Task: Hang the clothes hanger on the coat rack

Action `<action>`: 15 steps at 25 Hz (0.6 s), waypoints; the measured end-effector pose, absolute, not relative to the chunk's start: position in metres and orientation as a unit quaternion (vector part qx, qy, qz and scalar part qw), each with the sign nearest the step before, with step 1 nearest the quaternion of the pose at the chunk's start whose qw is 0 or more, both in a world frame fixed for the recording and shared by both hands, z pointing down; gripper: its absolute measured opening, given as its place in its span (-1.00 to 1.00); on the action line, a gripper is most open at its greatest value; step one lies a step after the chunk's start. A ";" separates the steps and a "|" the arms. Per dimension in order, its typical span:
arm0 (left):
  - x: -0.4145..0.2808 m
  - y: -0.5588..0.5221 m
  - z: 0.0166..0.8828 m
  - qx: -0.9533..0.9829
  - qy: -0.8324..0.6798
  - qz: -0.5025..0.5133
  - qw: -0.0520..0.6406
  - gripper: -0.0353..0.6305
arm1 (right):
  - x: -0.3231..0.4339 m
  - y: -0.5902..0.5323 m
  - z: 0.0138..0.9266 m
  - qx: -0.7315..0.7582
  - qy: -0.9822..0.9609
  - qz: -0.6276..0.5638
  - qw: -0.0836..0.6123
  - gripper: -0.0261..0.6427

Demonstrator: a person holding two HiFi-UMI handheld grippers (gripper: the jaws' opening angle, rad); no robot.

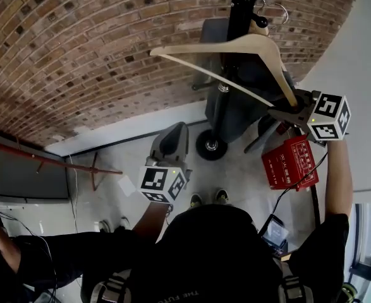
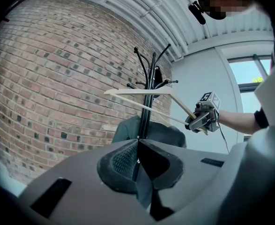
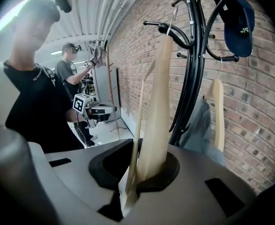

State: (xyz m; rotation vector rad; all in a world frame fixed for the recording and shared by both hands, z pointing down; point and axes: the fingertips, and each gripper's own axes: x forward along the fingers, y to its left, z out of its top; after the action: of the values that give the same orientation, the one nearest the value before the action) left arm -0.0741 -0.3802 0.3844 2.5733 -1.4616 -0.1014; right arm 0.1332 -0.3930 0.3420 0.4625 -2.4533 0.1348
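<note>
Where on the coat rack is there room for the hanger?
Free: the curved arm beside the hanger's hook, on the coat rack's room side. Crowded: the side toward the brick wall, where a blue cap hangs above a second hanger and a grey garment.

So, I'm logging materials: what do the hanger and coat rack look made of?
Hanger: probably wood with a smooth finish, going by its pale tan colour and flat shaped arms. Coat rack: likely metal tube, glossy black, with thin curved arms.
</note>
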 end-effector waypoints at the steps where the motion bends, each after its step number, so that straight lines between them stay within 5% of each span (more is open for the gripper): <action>1: -0.074 -0.382 0.384 0.863 -0.496 -0.035 0.089 -0.82 | 0.134 -0.399 0.340 0.167 -0.932 0.055 0.318 -0.78; 15: -0.072 -0.392 0.383 0.849 -0.519 -0.034 0.087 -0.82 | 0.153 -0.431 0.365 0.092 -0.906 0.080 0.405 -0.78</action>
State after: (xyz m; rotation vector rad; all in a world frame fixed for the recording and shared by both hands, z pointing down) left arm -0.0724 -0.3921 0.3827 2.5309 -1.5478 -0.1009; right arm 0.1529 -0.4312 0.3651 0.2326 -2.2864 0.2025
